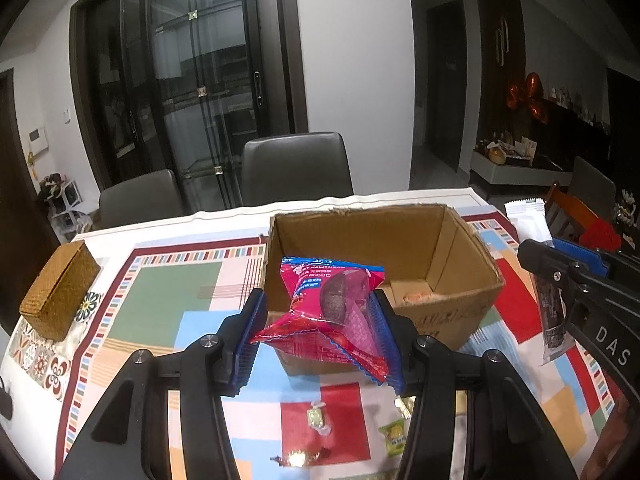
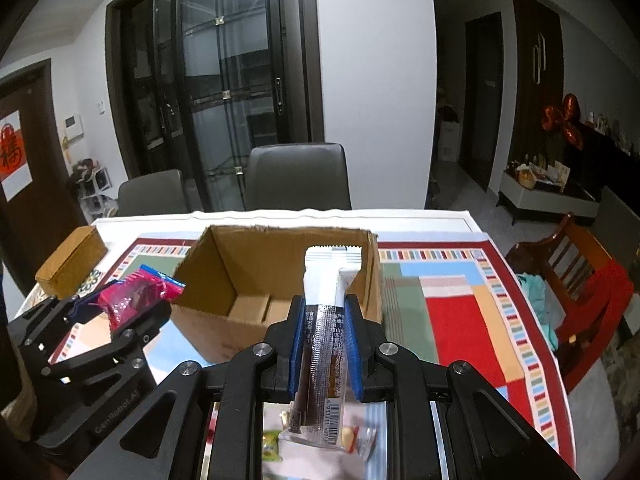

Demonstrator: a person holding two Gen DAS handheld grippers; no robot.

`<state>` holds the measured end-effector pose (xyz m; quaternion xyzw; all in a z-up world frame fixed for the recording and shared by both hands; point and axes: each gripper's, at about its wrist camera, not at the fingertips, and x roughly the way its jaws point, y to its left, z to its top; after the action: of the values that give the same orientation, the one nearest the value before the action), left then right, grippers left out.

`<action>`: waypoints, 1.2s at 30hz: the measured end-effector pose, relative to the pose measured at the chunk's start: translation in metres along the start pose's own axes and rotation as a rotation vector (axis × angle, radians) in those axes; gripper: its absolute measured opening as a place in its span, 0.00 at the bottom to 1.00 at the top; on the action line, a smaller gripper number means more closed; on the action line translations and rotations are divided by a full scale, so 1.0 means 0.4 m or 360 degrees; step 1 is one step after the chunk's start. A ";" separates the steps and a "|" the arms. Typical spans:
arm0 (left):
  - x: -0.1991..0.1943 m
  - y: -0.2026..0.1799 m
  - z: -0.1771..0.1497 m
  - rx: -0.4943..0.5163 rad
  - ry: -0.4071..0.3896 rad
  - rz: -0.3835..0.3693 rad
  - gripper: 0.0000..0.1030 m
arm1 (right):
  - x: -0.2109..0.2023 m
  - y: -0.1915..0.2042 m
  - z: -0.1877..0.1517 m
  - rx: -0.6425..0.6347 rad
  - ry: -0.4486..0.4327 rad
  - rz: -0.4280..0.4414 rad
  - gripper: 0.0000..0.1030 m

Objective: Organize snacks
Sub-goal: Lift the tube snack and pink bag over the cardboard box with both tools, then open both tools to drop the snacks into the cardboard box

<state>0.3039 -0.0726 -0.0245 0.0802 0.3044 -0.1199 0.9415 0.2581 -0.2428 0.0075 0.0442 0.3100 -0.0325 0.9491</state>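
Observation:
My left gripper [image 1: 320,308] is shut on a pink and blue snack packet [image 1: 332,304], held in the air just in front of the near wall of an open cardboard box [image 1: 460,280]. My right gripper [image 2: 325,312] is shut on a long white and dark snack bar [image 2: 326,320], which stands up between the blue pads in front of the same cardboard box [image 2: 212,272]. In the right wrist view the left gripper [image 2: 120,304] shows at the left with its pink packet [image 2: 132,296]. The right gripper [image 1: 560,280] and its bar [image 1: 554,320] show at the right edge of the left wrist view.
Small wrapped candies [image 1: 318,420] lie on the patterned tablecloth [image 1: 180,284] below the grippers. A woven box [image 1: 60,288] sits at the table's left. Two grey chairs [image 1: 296,168] stand behind the table, a wooden chair [image 2: 568,280] at its right.

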 end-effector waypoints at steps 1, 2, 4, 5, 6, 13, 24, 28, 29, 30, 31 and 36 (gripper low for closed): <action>0.003 0.001 0.006 -0.0002 -0.0003 0.0001 0.50 | 0.002 0.001 0.008 -0.0002 -0.0004 0.0001 0.20; 0.007 0.002 0.011 -0.0005 -0.0006 0.0002 0.50 | 0.007 -0.001 0.017 -0.0003 -0.0009 0.0002 0.20; 0.015 0.003 0.022 -0.0011 -0.0007 -0.0001 0.50 | 0.014 -0.002 0.027 0.0000 -0.0010 0.0007 0.20; 0.020 0.003 0.028 -0.0013 -0.0008 -0.0001 0.50 | 0.021 -0.004 0.036 0.0000 -0.0012 0.0007 0.20; 0.025 0.004 0.033 -0.0012 -0.0010 -0.0001 0.50 | 0.024 -0.002 0.039 -0.0002 -0.0015 0.0007 0.20; 0.049 0.009 0.062 -0.0007 -0.0018 0.0001 0.50 | 0.047 0.013 0.067 -0.0035 -0.0042 0.0022 0.20; 0.096 0.026 0.103 -0.0010 -0.0042 0.0015 0.50 | 0.089 0.018 0.111 -0.0033 -0.0041 0.0035 0.20; 0.116 0.032 0.111 -0.0017 -0.0035 0.0014 0.50 | 0.111 0.022 0.122 -0.0047 -0.0027 0.0040 0.20; 0.118 0.032 0.110 -0.0016 -0.0036 0.0013 0.50 | 0.118 0.023 0.125 -0.0048 -0.0022 0.0046 0.20; 0.122 0.032 0.111 -0.0014 -0.0037 0.0012 0.50 | 0.123 0.025 0.125 -0.0051 -0.0018 0.0050 0.20; 0.126 0.034 0.112 -0.0010 -0.0038 0.0011 0.50 | 0.131 0.026 0.128 -0.0056 -0.0012 0.0053 0.20; 0.150 0.037 0.119 -0.0003 -0.0032 0.0009 0.50 | 0.162 0.026 0.134 -0.0051 0.0019 0.0080 0.20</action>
<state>0.3816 -0.0797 -0.0207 0.0789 0.2949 -0.1176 0.9450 0.3425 -0.2401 0.0128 0.0368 0.3149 -0.0035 0.9484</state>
